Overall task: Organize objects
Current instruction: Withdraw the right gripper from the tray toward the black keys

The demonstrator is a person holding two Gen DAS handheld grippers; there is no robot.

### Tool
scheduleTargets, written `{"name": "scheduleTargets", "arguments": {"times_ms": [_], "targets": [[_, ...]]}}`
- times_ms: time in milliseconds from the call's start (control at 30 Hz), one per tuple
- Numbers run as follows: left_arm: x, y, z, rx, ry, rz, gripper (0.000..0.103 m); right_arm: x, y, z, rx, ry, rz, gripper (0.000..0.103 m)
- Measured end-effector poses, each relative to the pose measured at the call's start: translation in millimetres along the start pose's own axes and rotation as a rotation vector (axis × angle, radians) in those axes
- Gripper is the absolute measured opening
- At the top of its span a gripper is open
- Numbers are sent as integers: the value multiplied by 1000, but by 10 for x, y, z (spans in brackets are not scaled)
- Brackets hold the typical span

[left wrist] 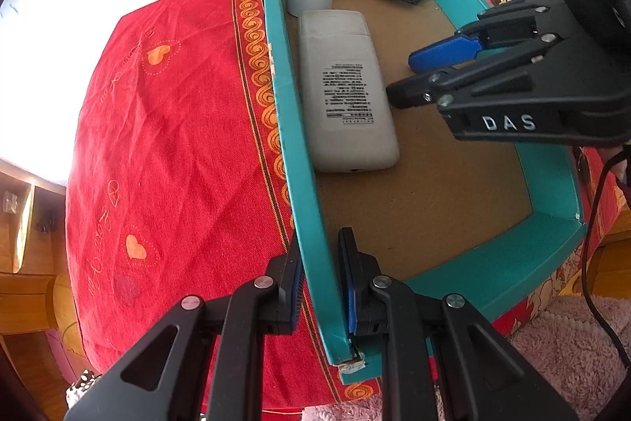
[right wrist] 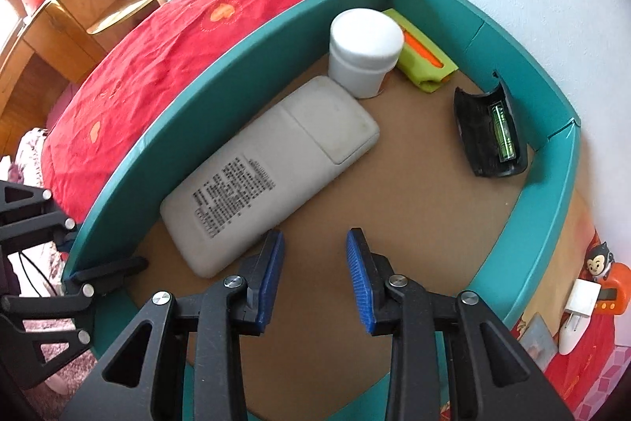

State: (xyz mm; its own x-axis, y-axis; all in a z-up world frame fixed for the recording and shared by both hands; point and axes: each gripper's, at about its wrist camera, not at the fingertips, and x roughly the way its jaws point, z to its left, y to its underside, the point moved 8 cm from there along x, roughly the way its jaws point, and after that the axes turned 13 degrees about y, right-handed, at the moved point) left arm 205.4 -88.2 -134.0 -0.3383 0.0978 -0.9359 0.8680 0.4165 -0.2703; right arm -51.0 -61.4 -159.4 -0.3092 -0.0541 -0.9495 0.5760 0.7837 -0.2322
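While your left tool (left wrist: pixel 319 283) clamps the teal cardboard tray (left wrist: pixel 489 275) wall, your empty, parted right tool (right wrist: pixel 315 279) should grip the light, rigid grey remote control (right wrist: pixel 272 172) across its width.

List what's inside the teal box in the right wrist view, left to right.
Remote control → white jar → lime-green clip → black case holding a green part. The right gripper hangs open above the bare box floor.

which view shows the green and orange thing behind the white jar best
Right wrist view: the green and orange thing lies mostly exposed beside the white jar. In the left wrist view, the jar hides all but its ends.
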Motion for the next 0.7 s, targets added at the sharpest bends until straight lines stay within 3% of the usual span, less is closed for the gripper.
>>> {"name": "scheduleTargets", "arguments": {"times_ms": [367,700], "targets": [[-19,23,16,-6,-2,0,15,-231,102,-253,224,-79,-31,36],[-34,35,26,-22,-3,5,15,-769,667,-712,411,-73,-98,38]]}}
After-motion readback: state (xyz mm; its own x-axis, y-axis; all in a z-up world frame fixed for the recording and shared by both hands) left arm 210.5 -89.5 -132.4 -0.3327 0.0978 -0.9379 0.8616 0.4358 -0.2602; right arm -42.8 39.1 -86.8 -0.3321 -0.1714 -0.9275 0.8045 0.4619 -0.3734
